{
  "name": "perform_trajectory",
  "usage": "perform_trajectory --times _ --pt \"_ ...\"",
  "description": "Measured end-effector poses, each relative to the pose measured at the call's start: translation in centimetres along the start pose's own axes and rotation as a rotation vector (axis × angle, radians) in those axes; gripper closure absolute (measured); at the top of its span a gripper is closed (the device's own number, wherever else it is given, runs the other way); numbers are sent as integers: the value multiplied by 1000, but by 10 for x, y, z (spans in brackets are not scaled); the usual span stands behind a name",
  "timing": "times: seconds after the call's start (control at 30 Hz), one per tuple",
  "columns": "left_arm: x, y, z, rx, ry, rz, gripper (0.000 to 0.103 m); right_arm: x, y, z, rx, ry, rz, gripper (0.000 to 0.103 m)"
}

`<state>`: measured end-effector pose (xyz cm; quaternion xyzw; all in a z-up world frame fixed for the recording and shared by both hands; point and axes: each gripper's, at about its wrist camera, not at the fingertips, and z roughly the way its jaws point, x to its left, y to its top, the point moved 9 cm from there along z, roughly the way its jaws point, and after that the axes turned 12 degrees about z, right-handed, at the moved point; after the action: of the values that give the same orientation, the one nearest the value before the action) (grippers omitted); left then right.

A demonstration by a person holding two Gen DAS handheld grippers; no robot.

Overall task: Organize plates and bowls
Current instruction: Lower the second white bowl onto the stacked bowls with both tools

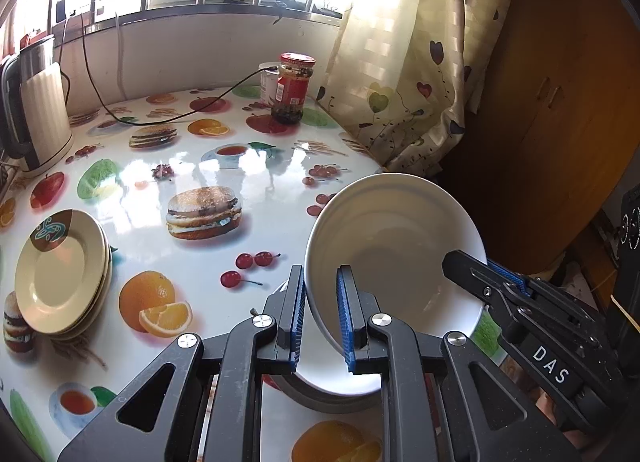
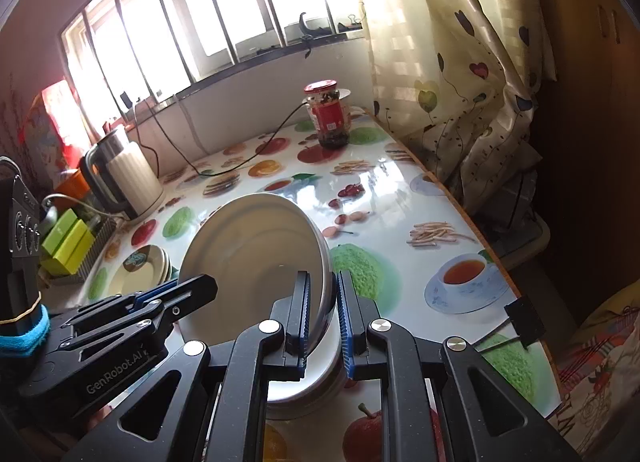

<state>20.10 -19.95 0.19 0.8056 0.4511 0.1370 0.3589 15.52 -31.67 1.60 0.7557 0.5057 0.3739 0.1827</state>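
A white bowl (image 1: 392, 246) (image 2: 256, 254) is tilted up above the fruit-print table, held by its rim from both sides. My left gripper (image 1: 322, 318) (image 2: 188, 284) is shut on its left rim. On the opposite rim my right gripper (image 1: 480, 262) (image 2: 324, 310) is shut too. Directly under the bowl, another white dish (image 1: 340, 382) (image 2: 304, 386) rests on the table, partly hidden by the fingers. A stack of cream plates (image 1: 60, 270) (image 2: 136, 270) with a teal-and-brown pattern sits to the left.
A white kettle (image 1: 36, 110) (image 2: 124, 174) stands at the back left. A red-lidded jar (image 1: 294, 88) (image 2: 328, 114) stands at the back, and a black cable (image 1: 180, 114) runs across the table. Green boxes (image 2: 68, 242) sit far left. A curtain (image 1: 420, 62) hangs past the table's right edge (image 2: 460, 214).
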Motion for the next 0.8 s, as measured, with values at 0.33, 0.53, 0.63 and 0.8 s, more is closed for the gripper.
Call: perform_trajectory --times 0.33,0.53,0.63,0.8 --pt "5 -15 1 17 -5 -23 87 4 -13 4 24 -3 -8 89" --pt "9 -20 0 20 -3 -36 87 7 -17 7 37 -3 -15 89" --pt "12 -23 0 25 0 -41 87 9 -19 9 43 -2 -18 89" --pt "15 -25 1 28 5 -50 87 11 -23 11 53 -2 -24 89"
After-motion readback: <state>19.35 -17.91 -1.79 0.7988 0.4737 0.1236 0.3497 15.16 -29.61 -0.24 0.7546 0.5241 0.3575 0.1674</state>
